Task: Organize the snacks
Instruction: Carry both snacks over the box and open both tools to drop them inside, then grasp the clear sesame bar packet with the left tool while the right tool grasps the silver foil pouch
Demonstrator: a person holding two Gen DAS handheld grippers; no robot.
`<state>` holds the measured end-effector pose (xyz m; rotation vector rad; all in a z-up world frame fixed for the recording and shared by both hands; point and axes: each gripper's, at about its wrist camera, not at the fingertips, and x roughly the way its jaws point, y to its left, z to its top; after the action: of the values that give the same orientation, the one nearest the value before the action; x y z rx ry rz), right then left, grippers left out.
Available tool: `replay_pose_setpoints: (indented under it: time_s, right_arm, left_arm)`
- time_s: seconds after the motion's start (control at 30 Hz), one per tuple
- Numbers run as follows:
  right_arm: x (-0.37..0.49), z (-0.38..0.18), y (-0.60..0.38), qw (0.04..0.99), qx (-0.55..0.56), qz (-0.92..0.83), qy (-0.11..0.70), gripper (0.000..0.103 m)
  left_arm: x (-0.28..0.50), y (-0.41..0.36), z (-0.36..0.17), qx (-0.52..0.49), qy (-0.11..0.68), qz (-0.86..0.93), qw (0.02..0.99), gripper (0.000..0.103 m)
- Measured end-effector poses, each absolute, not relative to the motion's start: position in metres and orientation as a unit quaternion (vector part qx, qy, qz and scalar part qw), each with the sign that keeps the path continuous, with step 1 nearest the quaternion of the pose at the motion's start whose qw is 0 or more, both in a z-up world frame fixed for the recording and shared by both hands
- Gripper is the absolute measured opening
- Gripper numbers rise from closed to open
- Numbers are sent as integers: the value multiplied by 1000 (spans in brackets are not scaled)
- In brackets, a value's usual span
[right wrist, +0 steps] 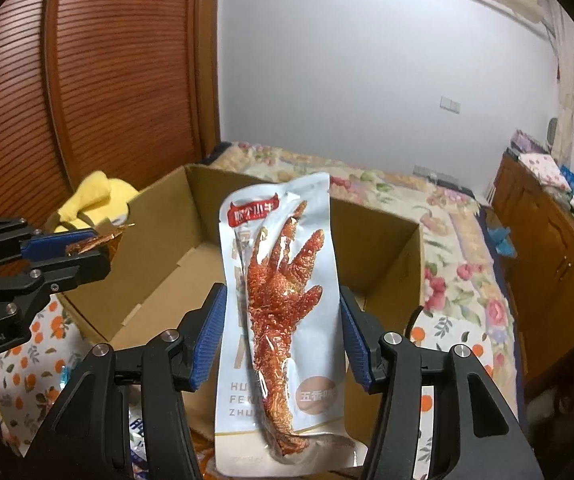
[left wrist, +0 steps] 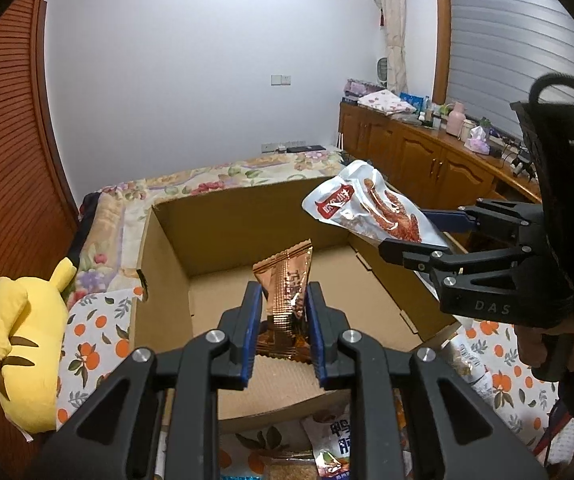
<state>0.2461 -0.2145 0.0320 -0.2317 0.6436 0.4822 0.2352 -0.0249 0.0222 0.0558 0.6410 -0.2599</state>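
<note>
Your right gripper [right wrist: 283, 332] clamps a white chicken-foot snack pouch [right wrist: 281, 312] upright between its blue pads, above the open cardboard box [right wrist: 387, 248]. At your left edge, the left gripper [right wrist: 87, 250] grips a copper-coloured wrapper [right wrist: 105, 239] over the box's side.
</note>
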Motion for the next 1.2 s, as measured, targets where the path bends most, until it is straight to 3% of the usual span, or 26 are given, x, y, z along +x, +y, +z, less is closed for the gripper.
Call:
replay_pose_setpoints:
  time_s: [0.13,0.53,0.6,0.67,0.87,1.03,1.1,1.2]
  right_arm:
    - [252,28,-215,911,-107,235,323,56]
    - [257,19,-217,910,-101,230,330,64]
    - [258,19,-217,911,-103,227,328,67]
    - [259,22,-218,914,-100,228,321,74]
    - [244,35,-225,917,-92,239,304,75]
    - [208,45,-242,919,-86,263,281,75]
    - [193,45,-249,918,-86,273,275,75]
    - [171,41,-261,917,-86,280,270,75]
  left_arm:
    - [240,-27,16,23,320,-127,939,24]
    - [229,-22,18,6,313,-145,939,42]
    - [223,-22,20,4,303,-148,941,49]
    - [218,-22,22,2,299,-151,942,49]
    - [202,-22,27,8,291,-163,943,51]
    - [182,-23,31,6,284,-179,942,62]
    - [175,-23,29,6,283,-183,941,72]
    - [162,-24,25,1,284,-190,940,72]
